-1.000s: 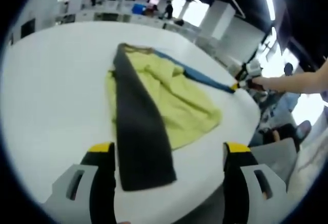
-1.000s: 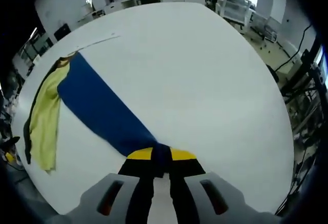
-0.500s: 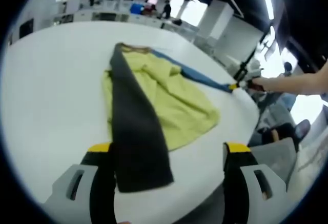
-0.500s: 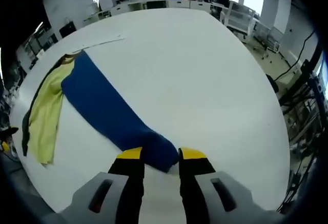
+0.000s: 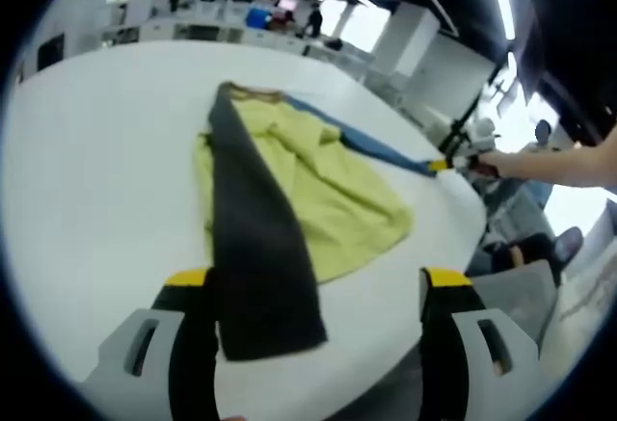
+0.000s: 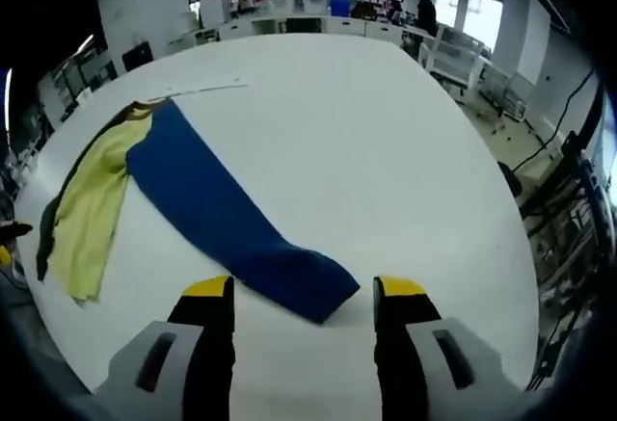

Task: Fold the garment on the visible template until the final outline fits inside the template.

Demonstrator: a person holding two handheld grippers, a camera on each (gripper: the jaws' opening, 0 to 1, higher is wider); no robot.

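Both claws, left [image 5: 313, 291] and right [image 6: 304, 291], gape empty over the garment [image 5: 289, 185] spread flat near the bench [image 6: 366, 142] edge.

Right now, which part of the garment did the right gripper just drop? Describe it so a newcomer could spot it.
On the big white table lies one garment with a yellow-green body. From its collar end a long blue sleeve stretches flat toward the right gripper, its cuff lying between the open jaws. It is the blue strip; the other sleeve is dark grey.
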